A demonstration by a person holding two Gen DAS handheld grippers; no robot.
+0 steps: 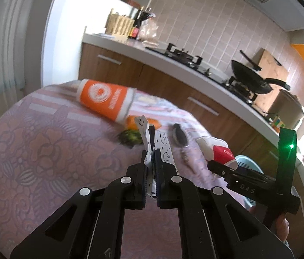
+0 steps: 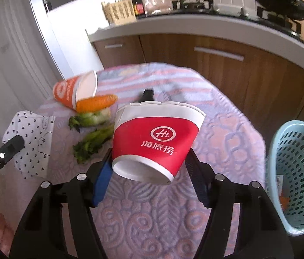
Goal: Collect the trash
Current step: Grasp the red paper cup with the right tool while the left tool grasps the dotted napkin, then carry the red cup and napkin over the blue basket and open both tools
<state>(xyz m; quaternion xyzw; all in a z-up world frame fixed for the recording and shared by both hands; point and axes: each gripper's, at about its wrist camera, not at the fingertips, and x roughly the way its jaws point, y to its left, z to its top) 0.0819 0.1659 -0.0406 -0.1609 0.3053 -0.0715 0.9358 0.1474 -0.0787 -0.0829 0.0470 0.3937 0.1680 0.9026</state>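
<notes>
My left gripper [image 1: 151,152] is shut on a white paper wrapper [image 1: 142,127] printed with small black dots, held above the table. The right wrist view shows that wrapper [image 2: 33,142] at the far left, hanging from the left gripper [image 2: 15,144]. My right gripper [image 2: 149,152] is shut on a red and white paper cup [image 2: 158,133], which is tilted with its base toward the camera, just above the cloth. An orange paper cup [image 2: 70,90] lies on its side at the back left. A light blue mesh basket [image 2: 296,172] stands at the table's right edge.
A carrot [image 2: 96,103] and leafy greens [image 2: 91,120] lie on the lilac patterned tablecloth [image 2: 227,129] beside the orange cup. A dark object [image 1: 179,133] lies behind the red cup. Beyond the table runs a kitchen counter [image 1: 173,61] with a stove and a wok [image 1: 251,75].
</notes>
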